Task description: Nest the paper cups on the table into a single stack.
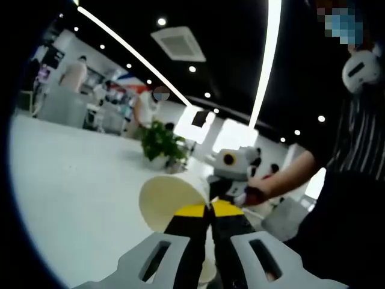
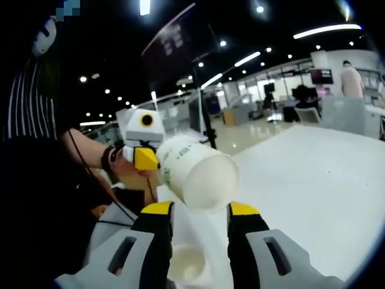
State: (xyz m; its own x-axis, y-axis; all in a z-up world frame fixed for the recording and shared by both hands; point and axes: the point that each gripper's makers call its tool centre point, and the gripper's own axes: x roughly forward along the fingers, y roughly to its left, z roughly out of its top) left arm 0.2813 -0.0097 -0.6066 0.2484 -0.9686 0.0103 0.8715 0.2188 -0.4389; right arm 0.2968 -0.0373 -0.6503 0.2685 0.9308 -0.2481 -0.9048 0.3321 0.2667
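My left gripper (image 1: 209, 211) is shut on the rim of a white paper cup (image 1: 168, 201), which it holds up off the table and tipped on its side. In the right gripper view that same cup (image 2: 198, 171) points its closed base at the camera, with the left gripper (image 2: 146, 158) at its rim. My right gripper (image 2: 200, 209) is open, its yellow tips just below and on either side of the cup's base. A second paper cup (image 2: 186, 265) stands mouth up on the table, low between the right jaws. The right gripper (image 1: 231, 165) sits just beyond the held cup.
The white table (image 1: 78, 192) stretches wide to the left and, in the right gripper view, the table (image 2: 313, 180) runs off to the right. A potted plant (image 1: 161, 143) stands at its far edge. The person's arm (image 1: 289, 177) and striped top are close on the right.
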